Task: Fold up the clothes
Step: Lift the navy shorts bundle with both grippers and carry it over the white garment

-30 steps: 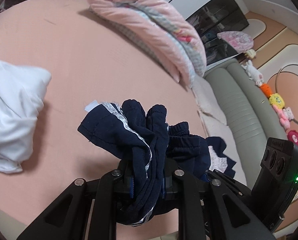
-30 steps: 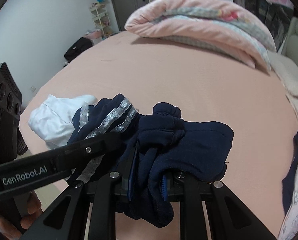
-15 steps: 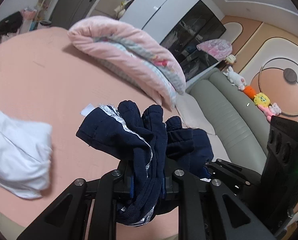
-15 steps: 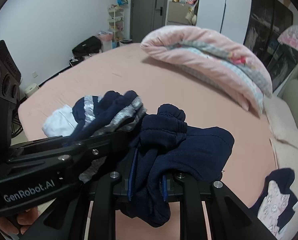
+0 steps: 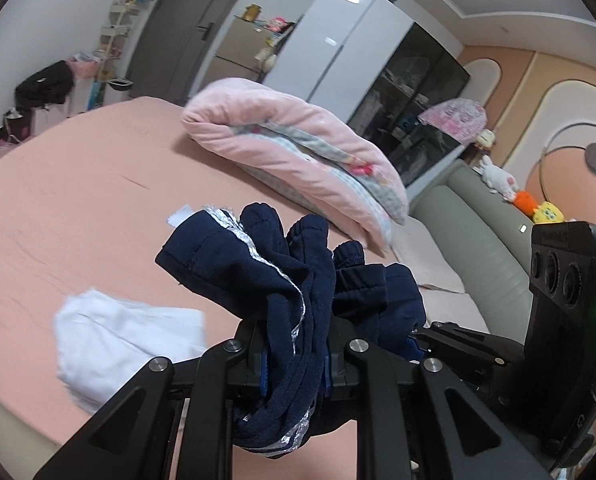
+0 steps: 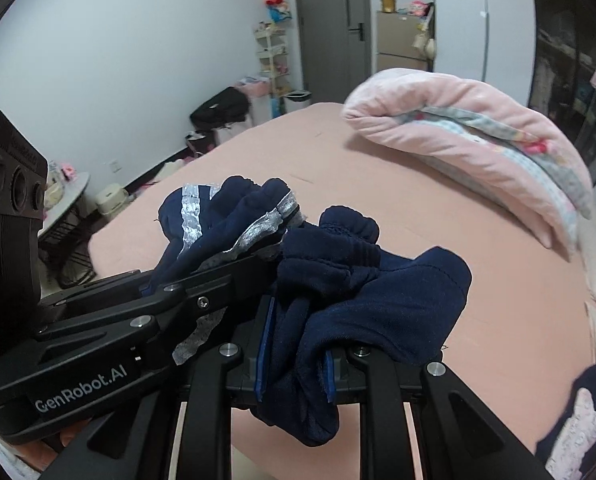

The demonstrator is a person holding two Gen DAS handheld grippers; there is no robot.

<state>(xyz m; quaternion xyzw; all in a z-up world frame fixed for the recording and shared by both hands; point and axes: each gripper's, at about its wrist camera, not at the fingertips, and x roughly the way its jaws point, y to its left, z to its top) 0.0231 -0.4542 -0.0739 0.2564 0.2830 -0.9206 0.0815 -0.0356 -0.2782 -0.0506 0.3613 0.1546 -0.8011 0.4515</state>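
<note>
The left gripper, at the lower centre of the left wrist view, has its jaws drawn in tight on a bunched fold of the navy blue fabric garment with silver-grey side stripes, which fills the gap between the blue-padded fingers and spills above and below them. In the right wrist view the right gripper sits at the lower centre, likewise clamped on another bunch of the same navy garment, cloth packed between its blue pads. The left gripper's black body crosses the left half of that frame, its tip just beside the right one, so the garment hangs lifted between the two above the wide peach-pink bed sheet. A crumpled white cloth lies on the sheet at lower left, and a folded pink plush quilt rests at upper centre.
</note>
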